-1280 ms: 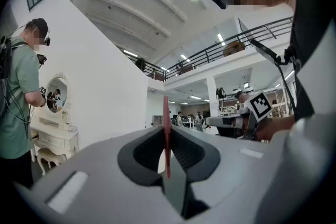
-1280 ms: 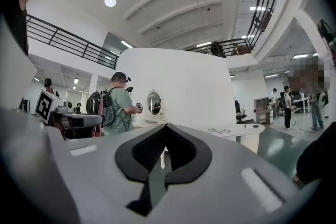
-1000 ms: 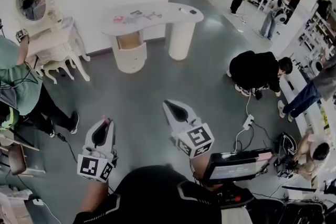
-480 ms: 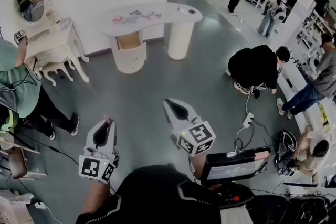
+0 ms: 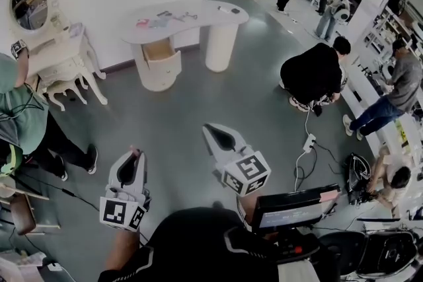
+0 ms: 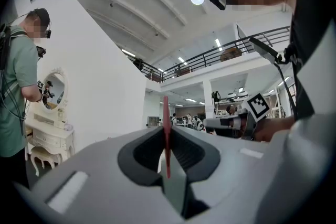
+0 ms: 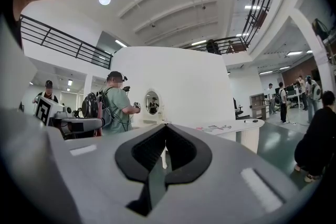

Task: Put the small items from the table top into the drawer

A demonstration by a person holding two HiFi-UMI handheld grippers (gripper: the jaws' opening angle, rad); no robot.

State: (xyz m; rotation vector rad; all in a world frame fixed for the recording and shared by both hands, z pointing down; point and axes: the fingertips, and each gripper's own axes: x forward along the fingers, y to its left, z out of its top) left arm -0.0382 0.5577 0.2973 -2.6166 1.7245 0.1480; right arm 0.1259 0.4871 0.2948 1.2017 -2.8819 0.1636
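Note:
A white curved table point(image 5: 198, 10) stands far across the grey floor, with small items point(image 5: 158, 21) scattered on its top. Its drawer point(image 5: 158, 49) is pulled open below. Both grippers are held level over the floor, well short of the table. My left gripper point(image 5: 135, 152) is shut on a thin red strip point(image 6: 166, 134) that stands upright between its jaw tips. My right gripper point(image 5: 210, 129) is shut with nothing in it. In the right gripper view its tips point(image 7: 165, 126) point toward the table point(image 7: 236, 126).
A white vanity with an oval mirror point(image 5: 59, 53) stands at the left wall, with a person in green point(image 5: 26, 115) beside it. A person in black point(image 5: 314, 72) crouches at the right, near a power strip and cable point(image 5: 308, 142). A screen point(image 5: 291, 208) sits close on my right.
The whole scene has shifted slightly in the head view as I move. Both grippers keep the same pose and grip. A person at the far right has stepped further into view.

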